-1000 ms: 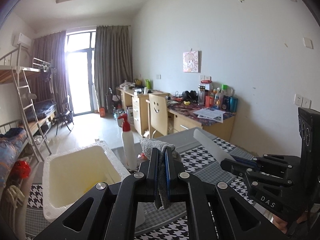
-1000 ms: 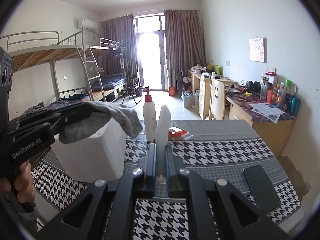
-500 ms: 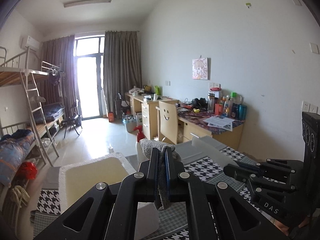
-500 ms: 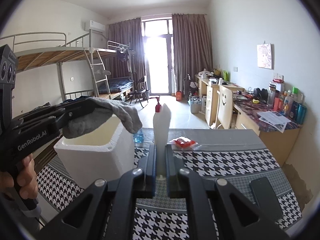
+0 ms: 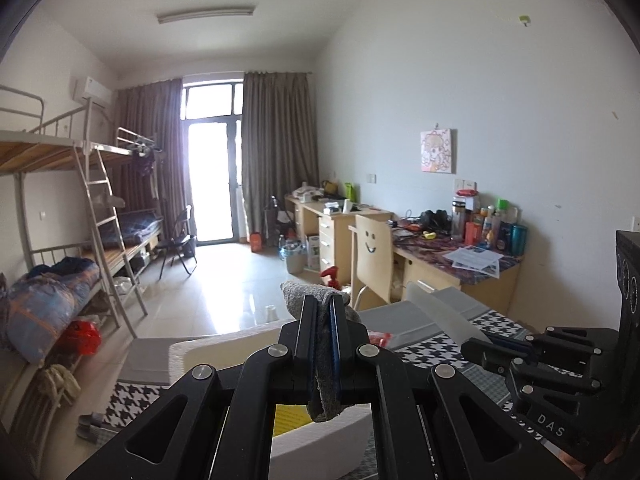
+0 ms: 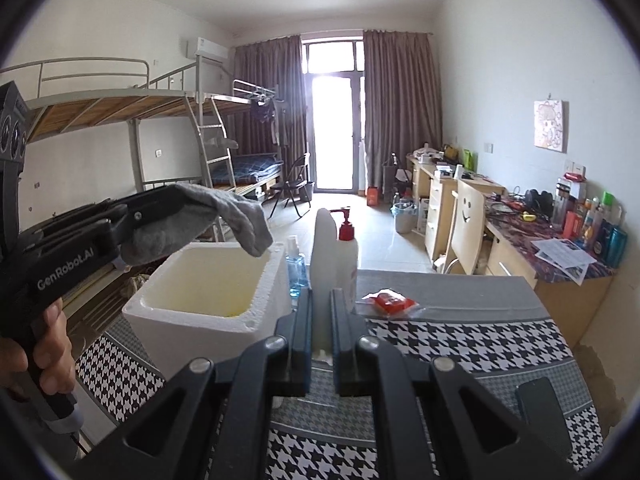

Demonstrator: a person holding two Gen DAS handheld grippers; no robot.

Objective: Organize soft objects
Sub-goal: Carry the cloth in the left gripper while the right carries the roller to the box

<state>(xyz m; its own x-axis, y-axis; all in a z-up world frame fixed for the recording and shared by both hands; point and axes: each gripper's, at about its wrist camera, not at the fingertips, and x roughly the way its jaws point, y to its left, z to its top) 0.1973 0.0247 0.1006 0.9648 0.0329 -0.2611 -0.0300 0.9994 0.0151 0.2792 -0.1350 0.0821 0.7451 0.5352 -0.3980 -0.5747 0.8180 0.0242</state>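
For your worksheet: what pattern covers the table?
Black-and-white houndstooth tablecloth, clearest in the right wrist view.

Both wrist cams sit behind their tongs, facing down the room toward the window (image 5: 212, 184). Left cam is close over the foam box (image 5: 224, 350); right cam sits back, further right. Shared: box, counter (image 6: 460, 344), desks, bunk bed (image 6: 120, 112).
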